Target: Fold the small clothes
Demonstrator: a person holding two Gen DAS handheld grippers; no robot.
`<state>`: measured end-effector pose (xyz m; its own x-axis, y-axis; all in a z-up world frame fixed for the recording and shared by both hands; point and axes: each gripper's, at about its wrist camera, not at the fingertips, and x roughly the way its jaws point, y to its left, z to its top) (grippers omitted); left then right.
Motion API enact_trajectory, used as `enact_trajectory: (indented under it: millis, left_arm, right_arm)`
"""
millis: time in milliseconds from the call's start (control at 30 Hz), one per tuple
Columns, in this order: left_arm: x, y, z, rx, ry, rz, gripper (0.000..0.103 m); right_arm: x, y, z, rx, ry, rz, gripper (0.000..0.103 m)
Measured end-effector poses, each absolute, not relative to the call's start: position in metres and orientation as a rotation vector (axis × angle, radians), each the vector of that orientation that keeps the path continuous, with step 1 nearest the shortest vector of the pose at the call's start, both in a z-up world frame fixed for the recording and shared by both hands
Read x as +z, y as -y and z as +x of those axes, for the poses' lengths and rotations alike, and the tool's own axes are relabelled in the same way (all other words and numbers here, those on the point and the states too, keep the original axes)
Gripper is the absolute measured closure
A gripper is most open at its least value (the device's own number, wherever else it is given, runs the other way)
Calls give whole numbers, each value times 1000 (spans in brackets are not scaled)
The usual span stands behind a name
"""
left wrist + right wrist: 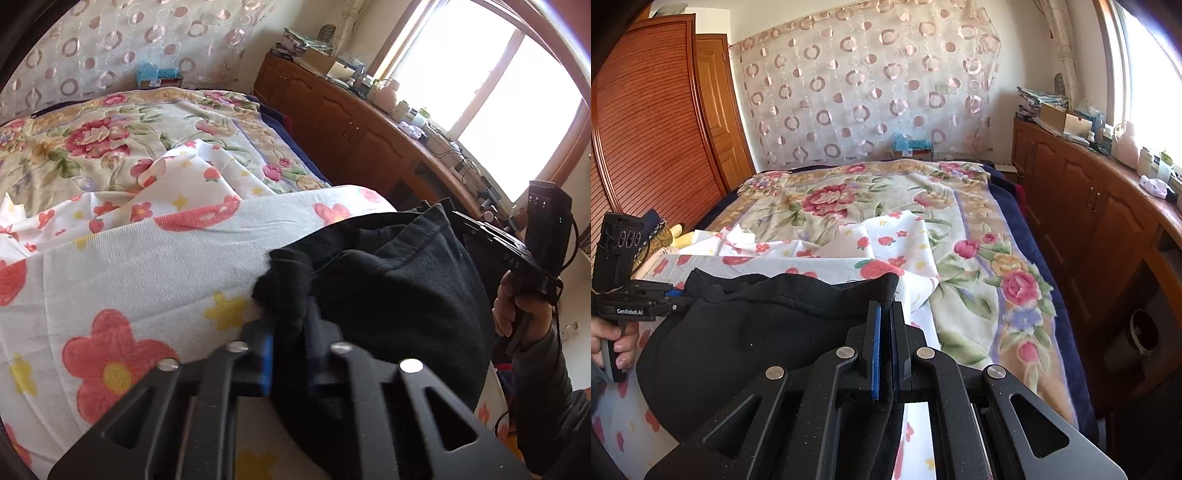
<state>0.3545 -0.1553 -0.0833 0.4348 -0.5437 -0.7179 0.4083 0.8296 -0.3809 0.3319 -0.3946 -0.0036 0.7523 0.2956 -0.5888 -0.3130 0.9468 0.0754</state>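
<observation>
Right wrist view: both hand-held grippers [885, 314] [290, 328] pinch soft black fleece garment [746, 332].

My left gripper [290, 332] and right gripper [885, 332] are matte black frames with triangular cut-outs, round silver screws [775, 372] and blue pads [875, 354]. The left handle reads "GenRobot.AI" [629, 311] in white; the right trails a black cable [570, 243]. My right sleeve [554, 387] is dark grey.
</observation>
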Motion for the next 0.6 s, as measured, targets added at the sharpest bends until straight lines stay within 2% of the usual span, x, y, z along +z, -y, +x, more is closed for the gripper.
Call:
enact_trajectory:
  millis: [67,100,167,333,600]
  left_arm:
    - [-68,154,345,-591,-894,-130,95]
    - [-57,151,340,-585,-857,-129,95]
    - [-36,142,329,-587,-796,-140,95]
    - [-15,120,318,-541,-746,-116,95]
    - [-46,95,326,-465,-800,-108,95]
  right_arm:
    - [-3,394,333,335,-655,-33,83]
    - [-1,392,333,340,-658,-34,81]
    - [2,391,332,357,-655,-30,66]
    - [6,379,328,433,-653,-28,44]
    - [-18,364,361,496,-776,-16,39]
